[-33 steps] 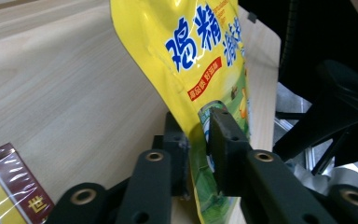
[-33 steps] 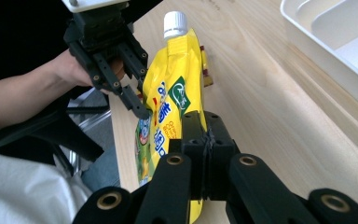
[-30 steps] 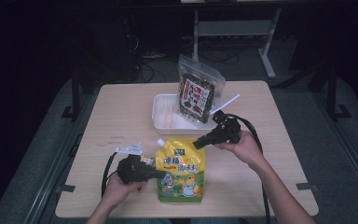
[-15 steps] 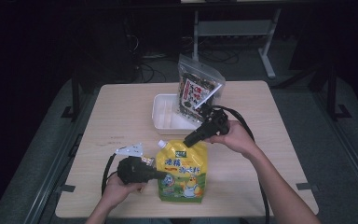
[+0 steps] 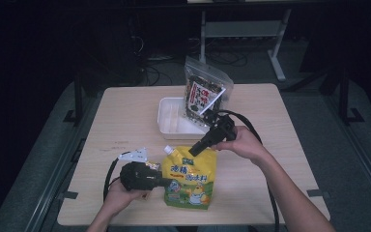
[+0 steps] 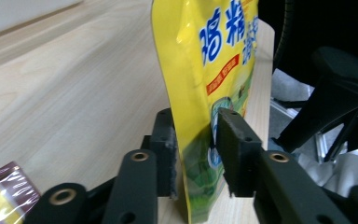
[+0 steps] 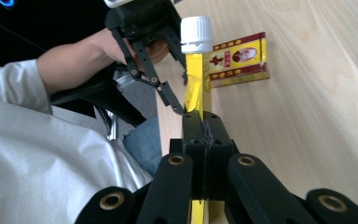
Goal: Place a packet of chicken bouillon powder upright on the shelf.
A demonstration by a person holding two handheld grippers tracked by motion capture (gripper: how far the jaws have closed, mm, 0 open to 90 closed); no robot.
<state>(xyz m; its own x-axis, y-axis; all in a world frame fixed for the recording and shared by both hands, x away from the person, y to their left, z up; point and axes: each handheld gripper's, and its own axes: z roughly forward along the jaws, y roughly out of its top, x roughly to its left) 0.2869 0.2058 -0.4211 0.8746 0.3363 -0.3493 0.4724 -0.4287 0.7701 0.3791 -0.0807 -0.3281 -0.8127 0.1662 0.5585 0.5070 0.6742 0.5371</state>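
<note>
Lying in the lower middle of the high view, a yellow spouted drink pouch with a white cap [image 5: 189, 180] is seen on the pale wooden table [image 5: 290, 125], held at its left edge by the left gripper [image 5: 166, 182] and at its upper edge by the right gripper [image 5: 193, 152]. Behind it, a white rectangular plastic tray [image 5: 174, 123] is placed at the frame's centre, with a clear bag of dark seaweed snack [image 5: 204, 94] leaning at its far right corner, and a small white wrapped packet [image 5: 134, 155] lies just left of the pouch's spout. In the left gripper view, the yellow pouch [image 6: 205, 74] is shown standing edge-on between the two black jaws, which are clamped on its lower green-printed part; a small brown and yellow sachet [image 6: 4, 191] is seen at the lower left corner. In the right gripper view, the jaws are pressed together on the pouch's thin yellow edge [image 7: 196, 88], the white cap rising at the top centre, the left gripper [image 7: 179, 109] gripping the same pouch beyond, and a red and gold flat packet [image 7: 239, 59] lying on the table to the upper right.
</note>
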